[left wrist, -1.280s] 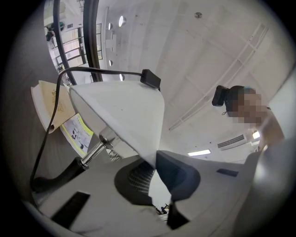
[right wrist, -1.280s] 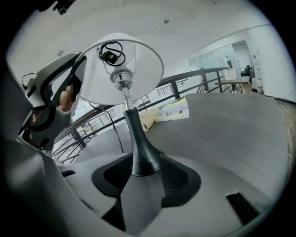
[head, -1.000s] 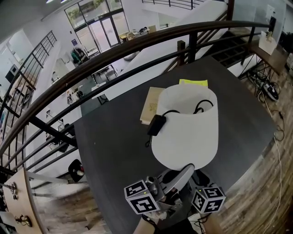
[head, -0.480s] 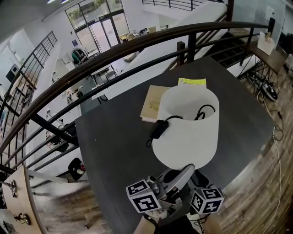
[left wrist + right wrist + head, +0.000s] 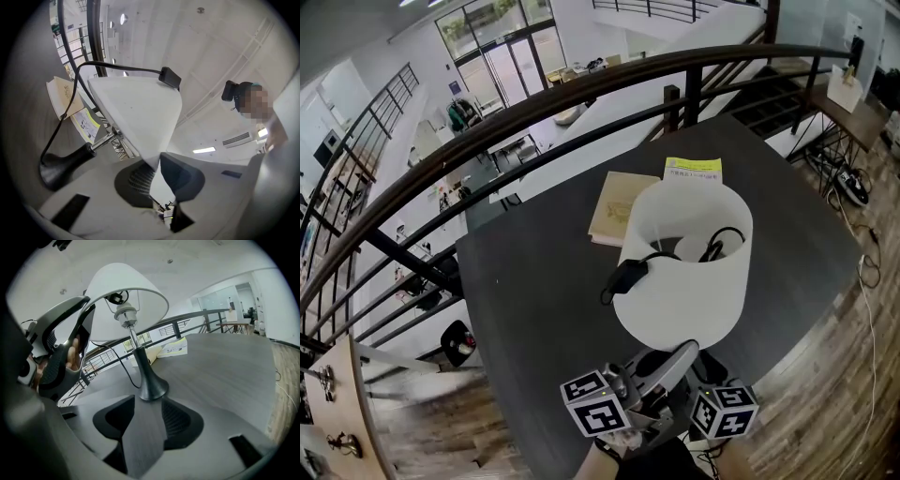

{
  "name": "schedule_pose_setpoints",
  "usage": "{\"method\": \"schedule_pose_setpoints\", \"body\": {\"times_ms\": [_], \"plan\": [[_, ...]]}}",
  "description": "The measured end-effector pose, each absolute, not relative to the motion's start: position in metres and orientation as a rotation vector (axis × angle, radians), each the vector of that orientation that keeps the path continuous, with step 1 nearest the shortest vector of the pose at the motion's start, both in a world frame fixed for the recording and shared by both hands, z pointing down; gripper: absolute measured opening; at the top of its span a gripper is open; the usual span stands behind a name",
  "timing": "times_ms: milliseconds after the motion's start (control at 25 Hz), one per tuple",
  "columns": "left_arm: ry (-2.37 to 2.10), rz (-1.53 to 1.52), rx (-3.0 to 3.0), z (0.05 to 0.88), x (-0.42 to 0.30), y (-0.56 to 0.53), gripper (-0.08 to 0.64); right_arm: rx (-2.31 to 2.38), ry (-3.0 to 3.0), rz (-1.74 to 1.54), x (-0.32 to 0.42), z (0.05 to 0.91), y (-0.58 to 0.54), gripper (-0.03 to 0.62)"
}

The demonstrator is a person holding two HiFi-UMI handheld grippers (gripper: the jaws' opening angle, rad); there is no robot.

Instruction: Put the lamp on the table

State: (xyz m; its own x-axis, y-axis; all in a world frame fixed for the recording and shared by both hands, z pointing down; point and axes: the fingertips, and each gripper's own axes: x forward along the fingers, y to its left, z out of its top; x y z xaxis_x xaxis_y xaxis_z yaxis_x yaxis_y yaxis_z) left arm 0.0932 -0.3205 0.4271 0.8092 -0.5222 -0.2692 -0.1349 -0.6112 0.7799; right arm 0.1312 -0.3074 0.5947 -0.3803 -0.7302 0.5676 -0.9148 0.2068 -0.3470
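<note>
Lying behind lamp (image 5: 684, 272): book (image 5: 617, 202), yellow leaflet (image 5: 692, 170).

White-shaded lamp (image 5: 684, 272), upright on dark table (image 5: 534, 281)

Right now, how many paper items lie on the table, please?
2: a tan booklet beyond the lampshade, a yellow leaflet right of it; more may be hidden underneath.

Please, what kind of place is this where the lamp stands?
Probably a mezzanine or upper landing in an office building: the dark table stands beside a curved railing, and a lower floor with glass doors shows beyond it.
</note>
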Motion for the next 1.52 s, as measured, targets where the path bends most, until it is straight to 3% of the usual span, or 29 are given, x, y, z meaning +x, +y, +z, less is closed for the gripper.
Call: {"method": "schedule_pose_setpoints", "body": {"times_ms": [1280, 1520], "plan": [[-0.507, -0.612, 2.113, 0.439, 0.097, -0.303, 0.104, 1.590, -2.215, 0.929, 0.131, 0.584, -0.283, 0.206], [-0.498, -0.660, 2.081, 0.435, 0.098, -0.306, 0.172, 1.590, -2.214, 0.918, 0.131, 0.582, -0.284, 0.207]]}}
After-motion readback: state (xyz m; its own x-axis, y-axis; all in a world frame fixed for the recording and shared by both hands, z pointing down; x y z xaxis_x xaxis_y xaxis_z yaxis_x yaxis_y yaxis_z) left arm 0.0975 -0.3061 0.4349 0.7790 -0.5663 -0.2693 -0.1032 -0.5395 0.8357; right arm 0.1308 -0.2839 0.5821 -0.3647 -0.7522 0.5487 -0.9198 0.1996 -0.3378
